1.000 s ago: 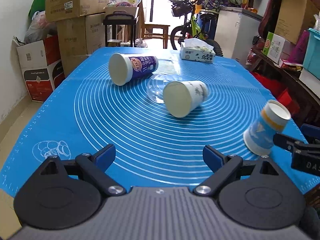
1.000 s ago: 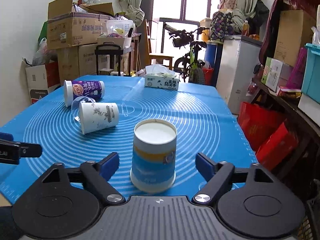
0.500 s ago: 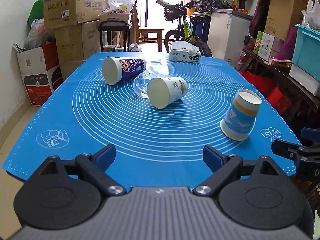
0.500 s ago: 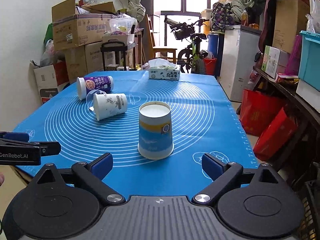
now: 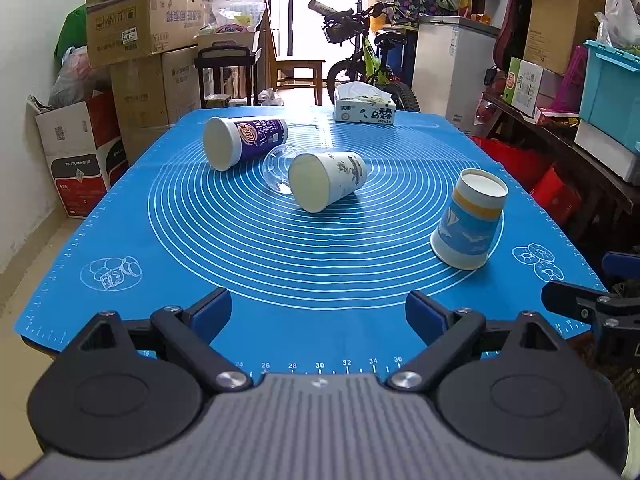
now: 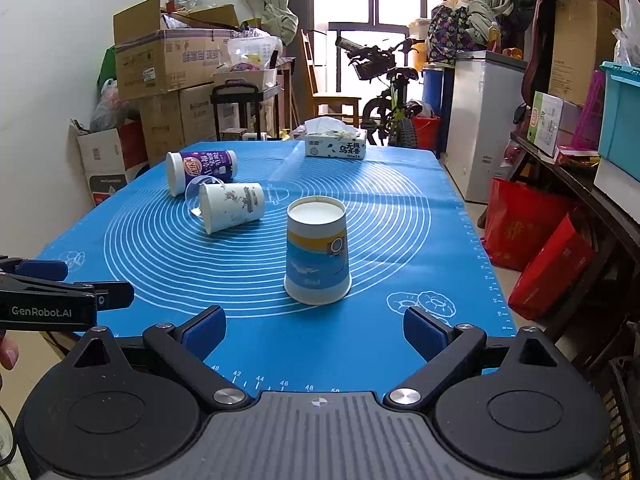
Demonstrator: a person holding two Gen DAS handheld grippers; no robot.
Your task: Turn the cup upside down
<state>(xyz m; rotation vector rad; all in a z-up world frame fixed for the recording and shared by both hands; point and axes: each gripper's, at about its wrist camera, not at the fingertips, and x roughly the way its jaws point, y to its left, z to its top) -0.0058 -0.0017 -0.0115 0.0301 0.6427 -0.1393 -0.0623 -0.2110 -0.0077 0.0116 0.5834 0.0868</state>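
A blue, white and yellow paper cup [image 6: 317, 250] stands upside down on the blue mat [image 6: 380, 208], also in the left wrist view [image 5: 469, 219]. A white printed cup [image 5: 326, 180] and a purple cup [image 5: 244, 141] lie on their sides, with a clear plastic cup [image 5: 278, 168] between them. My right gripper [image 6: 314, 334] is open and empty, at the mat's front edge, short of the upside-down cup. My left gripper [image 5: 319, 314] is open and empty at the front edge, left of that cup.
A tissue box [image 5: 365, 108] sits at the mat's far end. Cardboard boxes [image 5: 132, 28] stack at the far left, a bicycle [image 5: 368, 60] and a white cabinet [image 5: 456, 64] beyond the table, red bags [image 6: 536, 240] and shelves at the right.
Both grippers have drawn back from the table toward the front edge. The right gripper, which flanked the upside-down cup, is now clear of it. The cups have not moved.
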